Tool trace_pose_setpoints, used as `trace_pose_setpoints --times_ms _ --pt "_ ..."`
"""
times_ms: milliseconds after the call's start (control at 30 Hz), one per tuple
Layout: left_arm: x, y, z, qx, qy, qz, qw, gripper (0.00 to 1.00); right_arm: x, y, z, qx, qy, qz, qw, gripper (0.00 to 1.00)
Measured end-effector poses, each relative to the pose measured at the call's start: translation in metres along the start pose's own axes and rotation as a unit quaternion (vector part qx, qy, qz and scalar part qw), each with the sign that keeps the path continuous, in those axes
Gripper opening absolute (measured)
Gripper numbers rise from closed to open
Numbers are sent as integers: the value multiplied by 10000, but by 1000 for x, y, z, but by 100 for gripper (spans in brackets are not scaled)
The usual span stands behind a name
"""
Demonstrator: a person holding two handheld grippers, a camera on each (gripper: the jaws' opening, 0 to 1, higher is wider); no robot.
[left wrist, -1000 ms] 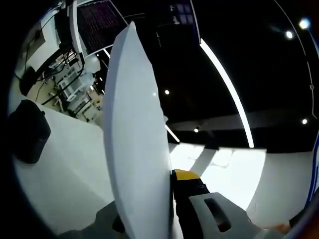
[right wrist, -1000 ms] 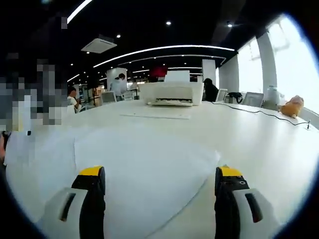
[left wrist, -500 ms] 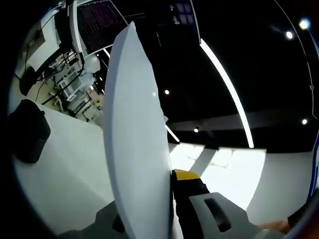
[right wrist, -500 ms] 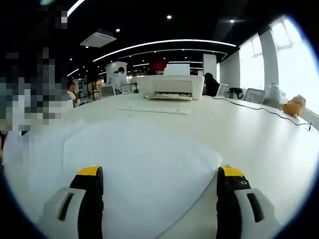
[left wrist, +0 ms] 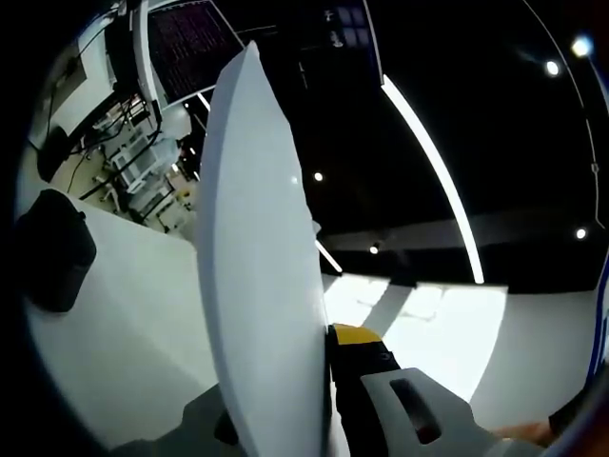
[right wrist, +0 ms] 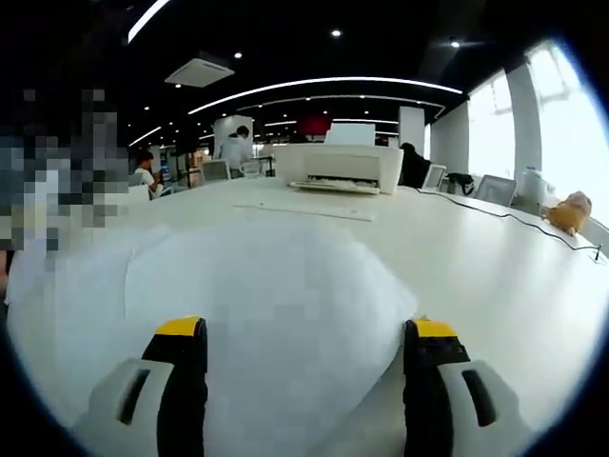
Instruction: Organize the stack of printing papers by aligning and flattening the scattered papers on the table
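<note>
Left gripper: it is pinching a sheaf of paper between closed jaws; one yellow-tipped jaw is showing on the right of the paper and the other is hidden behind it.
Paper held by left gripper: it is standing edge-on and bowed, rising from the jaws toward the ceiling lights; the number of leaves cannot be told.
Reason for hold: judged as lifting the sheets clear of the table so that their edges can be squared before they are laid flat again.
Right gripper: its jaws are standing wide apart and gripping nothing; both yellow tips are hovering over the near edge of the papers on the table.
Papers on the table: they are lying flat and loosely overlapped just ahead of the right gripper; one further sheet is lying near the printer.
Reason for right pose: judged as being readied to press or to straddle the pile.
Count, grippers: two.
Count, printers: one.
Count, loose sheet layers on the table: at least two; the exact number cannot be told.
Other item: one dark bag-like object is resting on the table's far side.
</note>
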State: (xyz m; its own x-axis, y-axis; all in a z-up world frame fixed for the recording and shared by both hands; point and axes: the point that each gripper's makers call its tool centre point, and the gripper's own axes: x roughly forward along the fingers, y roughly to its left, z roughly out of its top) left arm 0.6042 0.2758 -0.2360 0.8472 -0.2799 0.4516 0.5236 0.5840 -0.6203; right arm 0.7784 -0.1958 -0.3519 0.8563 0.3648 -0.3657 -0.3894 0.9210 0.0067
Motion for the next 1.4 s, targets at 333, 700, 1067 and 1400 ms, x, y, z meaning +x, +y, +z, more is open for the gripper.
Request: trace_pose_setpoints --times_ms 333,700,1067,1400 --pt "1 1 0 1 6 10 10000 7 3 13 -1 -92 -54 264 9996 54" --pt "1 2 0 0 11 16 10000 7 11 24 6 -728 -247 487 9959 31" --pt "1 5 2 -11 5 8 10000 7 10 27 6 -700 -189 531 9960 28" --pt "1 6 2 -7 1 4 10000 7 8 29 5 -537 -121 530 9971 26"
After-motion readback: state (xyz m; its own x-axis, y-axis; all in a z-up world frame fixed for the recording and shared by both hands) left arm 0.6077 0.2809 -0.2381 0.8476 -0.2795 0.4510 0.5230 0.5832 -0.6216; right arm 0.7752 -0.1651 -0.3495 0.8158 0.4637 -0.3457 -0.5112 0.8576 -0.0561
